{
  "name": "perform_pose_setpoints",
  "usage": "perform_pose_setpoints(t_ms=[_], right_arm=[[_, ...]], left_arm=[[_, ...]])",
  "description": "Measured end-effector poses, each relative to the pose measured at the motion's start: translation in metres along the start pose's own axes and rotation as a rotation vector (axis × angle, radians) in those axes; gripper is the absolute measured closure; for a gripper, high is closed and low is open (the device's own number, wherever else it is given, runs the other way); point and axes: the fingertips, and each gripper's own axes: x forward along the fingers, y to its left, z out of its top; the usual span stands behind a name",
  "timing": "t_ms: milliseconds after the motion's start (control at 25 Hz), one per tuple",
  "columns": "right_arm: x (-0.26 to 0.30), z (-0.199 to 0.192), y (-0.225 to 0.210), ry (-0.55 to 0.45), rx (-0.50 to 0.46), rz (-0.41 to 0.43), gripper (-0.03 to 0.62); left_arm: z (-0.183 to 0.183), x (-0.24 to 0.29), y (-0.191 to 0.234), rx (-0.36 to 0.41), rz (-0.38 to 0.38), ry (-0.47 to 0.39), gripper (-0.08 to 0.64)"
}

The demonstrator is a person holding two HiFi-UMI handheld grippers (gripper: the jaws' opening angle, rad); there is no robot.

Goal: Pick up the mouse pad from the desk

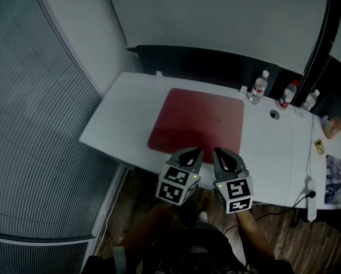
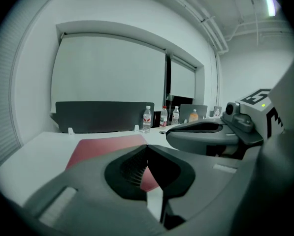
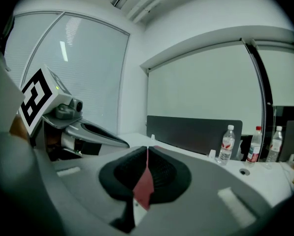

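Red mouse pad [image 1: 197,121] lies flat on the white desk [image 1: 119,116], left of the desk's middle, with its near edge close to the desk's front edge. It is plain, and I can read no logo or print on it.

I hold both claws side by side at that front edge, just short of the pad, and neither is touching it. My left claw [image 1: 196,151] is clenched: its own view shows the two jaws meeting at the tips with nothing between them, and only a sliver of red pad shows through the gap lower down. My right claw [image 1: 219,152] is clenched the same way and empty, with the pad again showing as a red wedge behind the jaws. Each claw carries a marker cube [image 1: 177,185] with black-and-white square patterns, which are codes rather than words.

Along the far edge of the desk stands a dark panel [image 1: 216,61]. Right of the pad, three clear water bottles [image 1: 259,88] stand in a row. Their labels are red and white, but the print is too small for me to read. A round cable hole [image 1: 274,114] sits just in front of them. A white power strip [image 1: 312,196] lies at the desk's right front. Grey blinds [image 1: 33,124] fill the left side, and the floor [image 1: 273,233] is wooden.
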Motion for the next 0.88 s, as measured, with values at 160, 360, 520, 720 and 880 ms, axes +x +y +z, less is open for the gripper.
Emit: perform_pose_setpoints(t_ms=[160, 360, 520, 720, 880], right_arm=[[0.009, -0.004, -0.021, 0.006, -0.004, 0.003, 0.588], [0.017, -0.009, -0.041, 0.013, 0.013, 0.011, 0.588], [0.024, -0.011, -0.047, 0.015, 0.025, 0.020, 0.588], [0.035, -0.014, -0.052, 0.024, 0.029, 0.023, 0.588], [0.051, -0.017, -0.055, 0.038, 0.027, 0.006, 0.588]], left_arm=[[0.000, 0.022, 0.004, 0.012, 0.021, 0.025, 0.554], [0.006, 0.037, 0.010, 0.033, 0.067, 0.031, 0.554], [0.005, 0.042, 0.019, 0.029, 0.089, 0.038, 0.554], [0.004, 0.048, 0.034, 0.035, 0.117, 0.047, 0.554], [0.004, 0.054, 0.051, 0.040, 0.115, 0.047, 0.554]])
